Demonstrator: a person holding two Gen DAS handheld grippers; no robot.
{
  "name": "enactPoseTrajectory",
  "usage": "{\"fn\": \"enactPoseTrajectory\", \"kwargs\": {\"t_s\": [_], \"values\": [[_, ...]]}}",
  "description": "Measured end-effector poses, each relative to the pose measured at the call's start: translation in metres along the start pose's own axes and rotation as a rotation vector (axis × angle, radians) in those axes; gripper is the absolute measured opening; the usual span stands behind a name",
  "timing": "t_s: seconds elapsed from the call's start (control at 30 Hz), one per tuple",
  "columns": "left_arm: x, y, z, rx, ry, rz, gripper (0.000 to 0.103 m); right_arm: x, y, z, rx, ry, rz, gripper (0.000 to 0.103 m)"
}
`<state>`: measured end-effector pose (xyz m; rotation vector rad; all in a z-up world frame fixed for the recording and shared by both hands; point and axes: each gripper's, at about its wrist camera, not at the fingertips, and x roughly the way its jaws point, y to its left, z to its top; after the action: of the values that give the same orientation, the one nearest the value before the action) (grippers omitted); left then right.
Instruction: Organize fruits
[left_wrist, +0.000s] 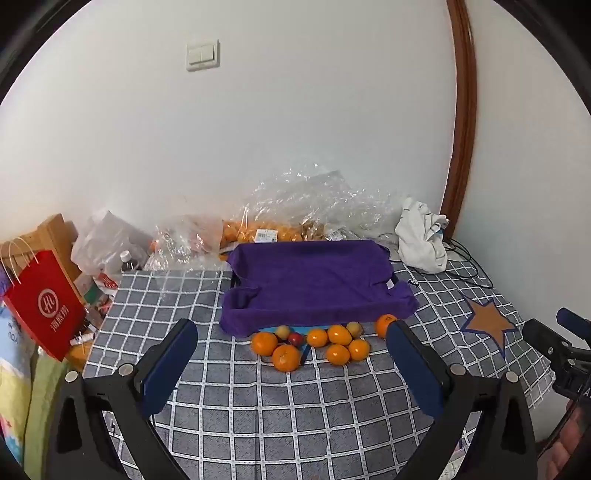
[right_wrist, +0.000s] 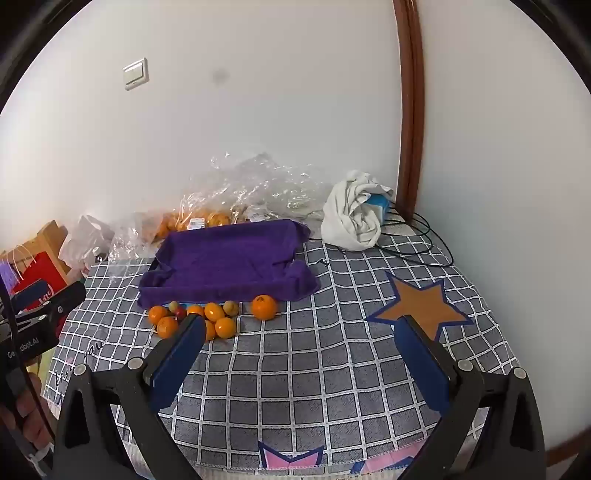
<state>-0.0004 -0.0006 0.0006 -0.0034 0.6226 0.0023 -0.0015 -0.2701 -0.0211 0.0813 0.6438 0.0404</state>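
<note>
Several oranges (left_wrist: 285, 356) (right_wrist: 225, 327) lie loose on the checked cloth, mixed with a small red fruit (left_wrist: 295, 338) (right_wrist: 180, 312) and small yellowish fruits (left_wrist: 353, 328) (right_wrist: 231, 307). One orange (left_wrist: 384, 325) (right_wrist: 264, 307) sits apart to the right. Just behind them stands a tray draped in a purple towel (left_wrist: 314, 284) (right_wrist: 225, 262), nothing in it. My left gripper (left_wrist: 291, 332) is open and hovers short of the pile. My right gripper (right_wrist: 301, 323) is open too, over bare cloth right of the fruit.
Crumpled clear plastic bags (left_wrist: 303, 203) (right_wrist: 251, 181) with more oranges lie against the wall. A white cloth (left_wrist: 421, 236) (right_wrist: 351, 214) and black cables (right_wrist: 417, 236) fill the back right corner. A red paper bag (left_wrist: 40, 302) and clutter stand off the left edge. An orange star (right_wrist: 421, 306) marks the cloth.
</note>
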Motion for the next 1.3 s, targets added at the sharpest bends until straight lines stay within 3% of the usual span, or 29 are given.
{"fn": "enactPoseTrajectory", "kwargs": {"t_s": [0.23, 0.37, 1.3], "values": [[-0.017, 0.001, 0.004, 0.002, -0.07, -0.035, 0.103, -0.013, 0.002, 0.001, 0.003, -0.03, -0.008, 0.1], [-0.022, -0.007, 0.007, 0.008, -0.07, -0.021, 0.103, -0.024, -0.01, 0.002, 0.014, -0.036, 0.005, 0.1], [-0.021, 0.003, 0.001, -0.028, -0.049, -0.034, 0.103, -0.026, 0.01, -0.003, -0.014, -0.048, 0.0, 0.1]]}}
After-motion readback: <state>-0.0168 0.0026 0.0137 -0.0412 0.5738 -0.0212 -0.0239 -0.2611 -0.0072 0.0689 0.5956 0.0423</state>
